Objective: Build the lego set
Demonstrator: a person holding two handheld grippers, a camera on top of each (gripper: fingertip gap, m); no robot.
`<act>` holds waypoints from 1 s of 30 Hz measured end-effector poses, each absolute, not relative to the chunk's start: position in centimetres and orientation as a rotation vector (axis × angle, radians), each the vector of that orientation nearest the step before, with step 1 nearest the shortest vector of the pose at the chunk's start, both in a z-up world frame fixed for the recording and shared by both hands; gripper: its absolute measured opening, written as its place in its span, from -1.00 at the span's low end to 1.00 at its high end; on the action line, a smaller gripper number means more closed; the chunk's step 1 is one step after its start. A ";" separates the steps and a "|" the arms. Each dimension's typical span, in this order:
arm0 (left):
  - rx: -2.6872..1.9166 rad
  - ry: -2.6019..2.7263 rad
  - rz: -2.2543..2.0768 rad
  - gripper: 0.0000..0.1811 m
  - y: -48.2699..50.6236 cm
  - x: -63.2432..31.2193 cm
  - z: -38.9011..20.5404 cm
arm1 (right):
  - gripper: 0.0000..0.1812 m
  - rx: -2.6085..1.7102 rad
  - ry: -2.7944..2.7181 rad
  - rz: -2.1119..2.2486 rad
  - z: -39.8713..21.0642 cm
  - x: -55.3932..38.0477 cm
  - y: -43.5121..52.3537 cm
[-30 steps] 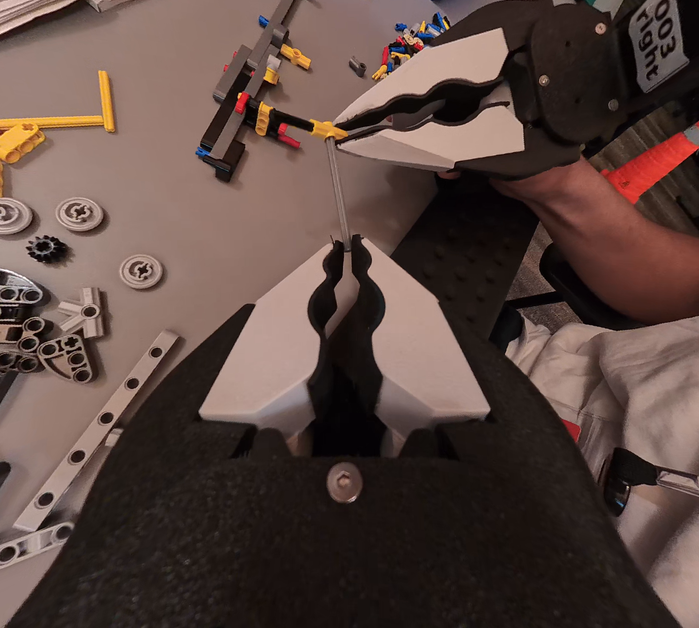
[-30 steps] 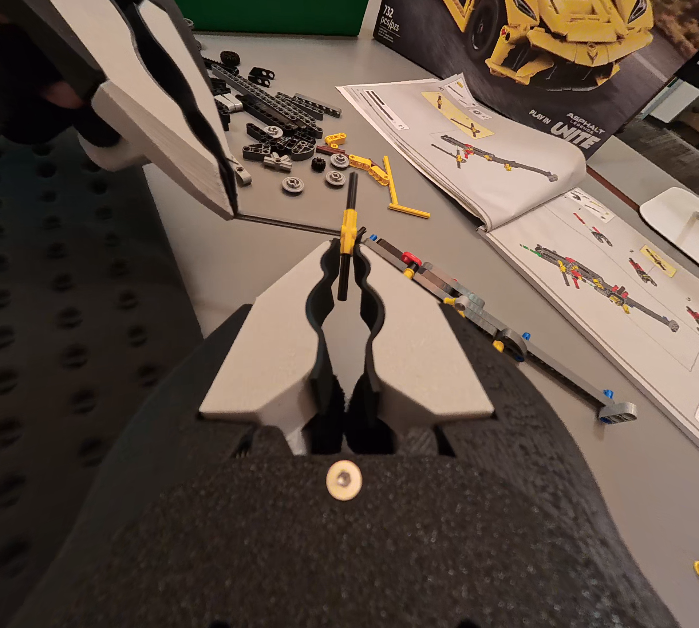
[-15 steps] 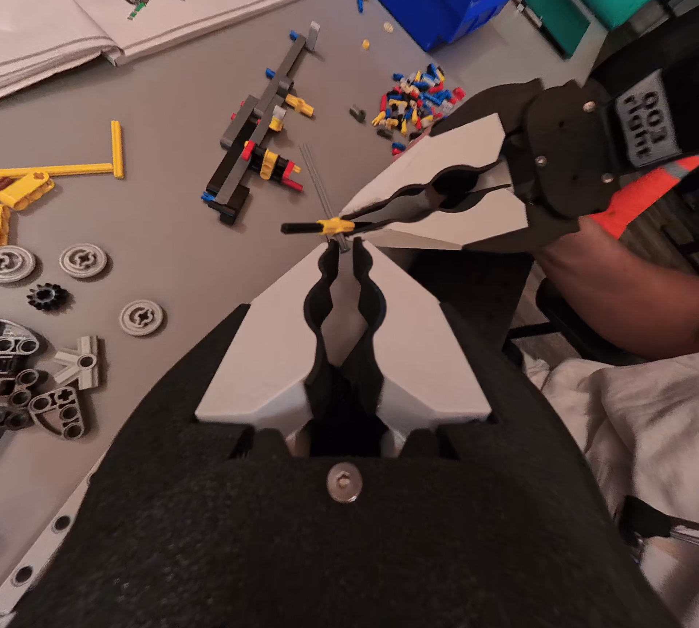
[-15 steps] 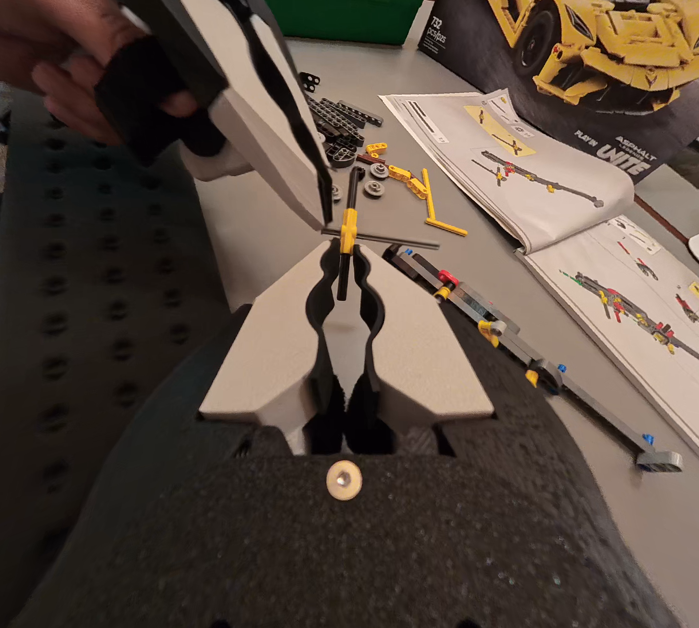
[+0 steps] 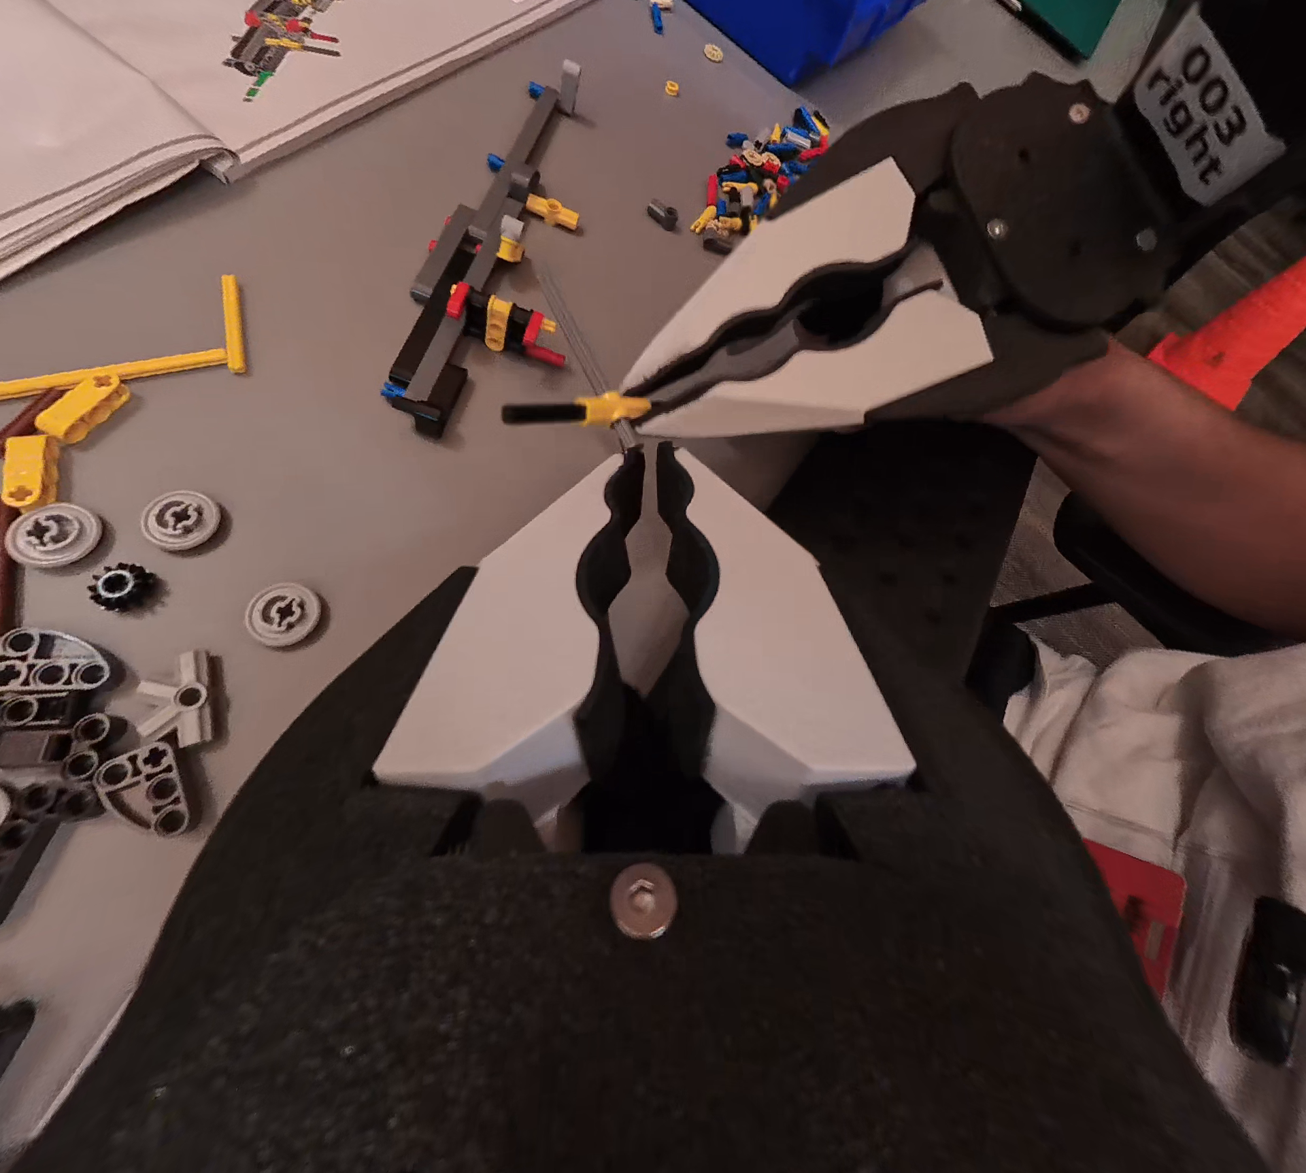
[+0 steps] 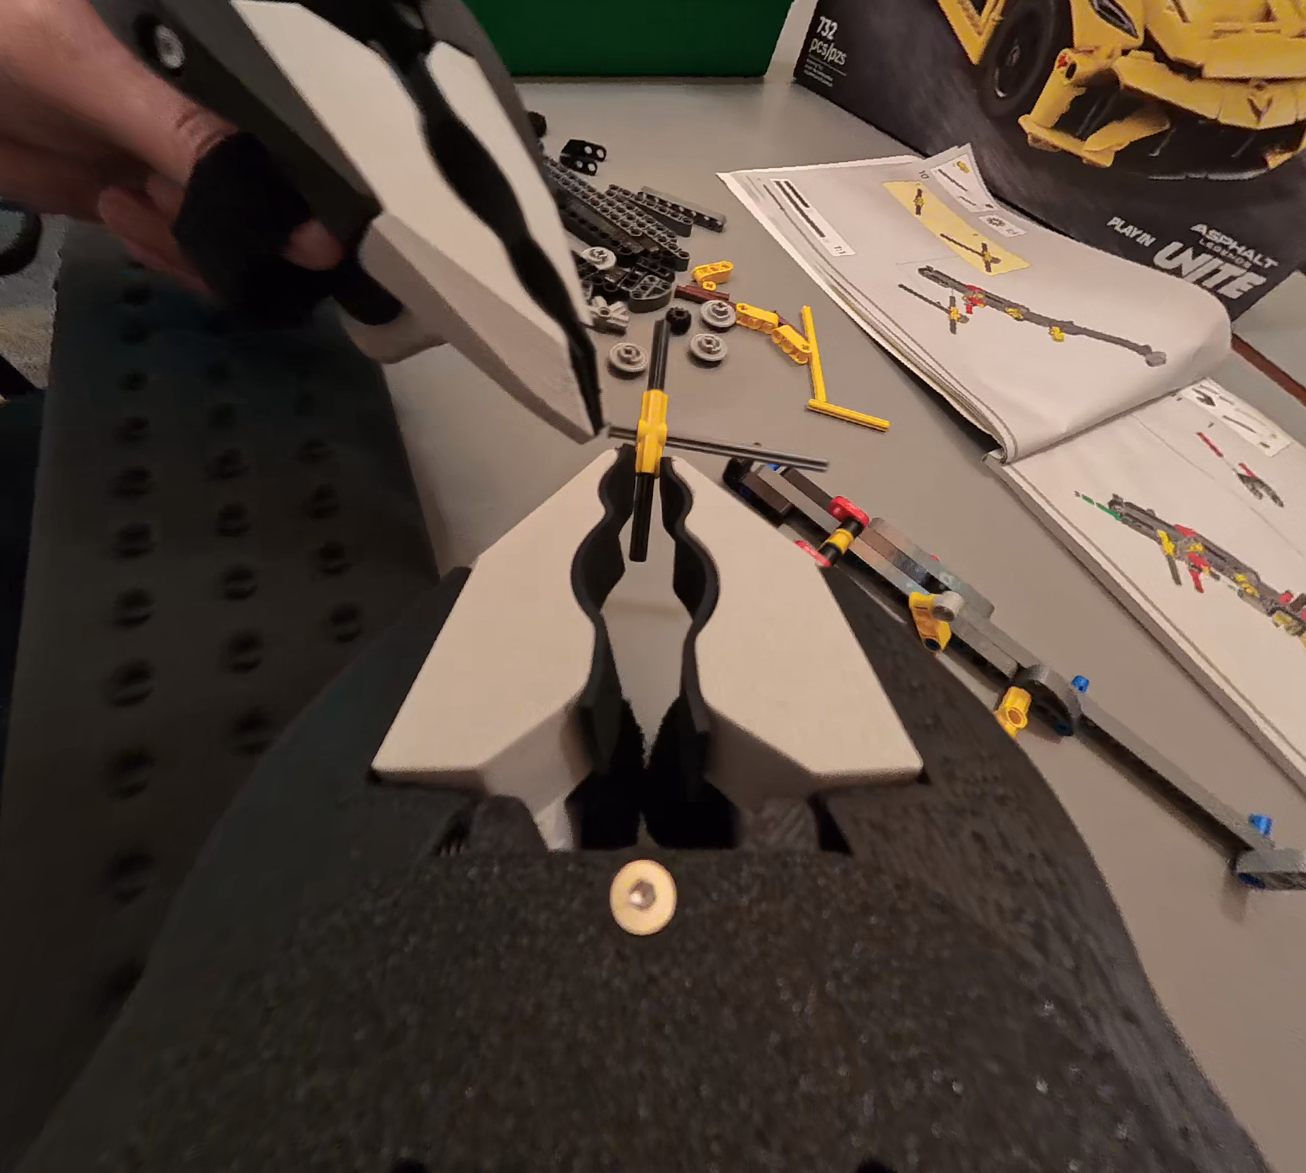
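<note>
Your right hand-held gripper (image 6: 642, 467) is pinching the black rod (image 6: 644, 503) with its yellow connector (image 6: 650, 428), raised above the bench (image 6: 919, 573). Your left hand-held gripper (image 5: 642, 453) is nipping the thin grey rod (image 5: 576, 333) crossing that connector. Beyond, the long grey assembly (image 5: 487, 241) is lying by the booklet (image 5: 212, 22).

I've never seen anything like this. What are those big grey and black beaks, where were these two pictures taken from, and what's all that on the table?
No robot here: a person holds a hand-held gripper in each hand, each carrying a camera looking along its two grey fingers.

The left wrist view shows the left hand-held gripper, shut on a thin grey rod. The right wrist view shows the right hand-held gripper, shut on a black rod with a yellow connector. The grey rod passes crosswise through that connector.

On the grey table lie an open instruction booklet, a long partly built grey and black beam, grey round discs and a pile of small coloured pins.
</note>
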State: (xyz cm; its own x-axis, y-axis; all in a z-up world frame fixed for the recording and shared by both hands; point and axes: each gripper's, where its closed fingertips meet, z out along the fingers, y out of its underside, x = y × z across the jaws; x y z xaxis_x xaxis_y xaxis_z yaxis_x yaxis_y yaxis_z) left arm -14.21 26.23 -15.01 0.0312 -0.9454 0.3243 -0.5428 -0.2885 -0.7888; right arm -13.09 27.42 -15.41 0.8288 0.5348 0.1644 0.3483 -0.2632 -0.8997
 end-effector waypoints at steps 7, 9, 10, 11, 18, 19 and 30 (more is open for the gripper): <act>-1.860 1.516 -1.120 -0.96 26.7 -14.1 -15.4 | -0.93 -1.899 -0.701 0.191 -16.0 -13.4 27.4; -1.842 1.511 -1.118 -0.94 26.7 -14.4 -14.9 | -0.93 -1.918 -0.707 0.196 -16.3 -13.4 27.4; -1.838 1.513 -1.107 -0.91 26.7 -14.6 -14.8 | -0.93 -1.924 -0.711 0.194 -16.5 -13.5 27.4; -1.836 1.518 -1.086 -0.88 26.9 -14.9 -14.9 | -0.93 -1.930 -0.714 0.189 -16.6 -13.5 27.4; -1.895 1.502 -0.977 -0.85 28.1 -16.4 -15.8 | -0.94 -1.928 -0.710 0.163 -16.6 -13.3 27.6; -1.900 1.497 -0.976 -0.85 28.2 -16.4 -15.9 | -0.94 -1.925 -0.709 0.161 -16.5 -13.3 27.6; -1.927 1.504 -0.964 -0.85 28.2 -16.3 -17.0 | -0.93 -1.903 -0.719 0.120 -16.3 -13.2 27.6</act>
State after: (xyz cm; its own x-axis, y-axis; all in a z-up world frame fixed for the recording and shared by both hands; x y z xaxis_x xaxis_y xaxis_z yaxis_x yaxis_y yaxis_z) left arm -16.32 28.17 -16.97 0.1354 -0.9656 0.2220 -0.6054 -0.2580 -0.7530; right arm -13.22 27.62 -16.31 0.8143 0.5307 0.2352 0.4253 -0.2697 -0.8640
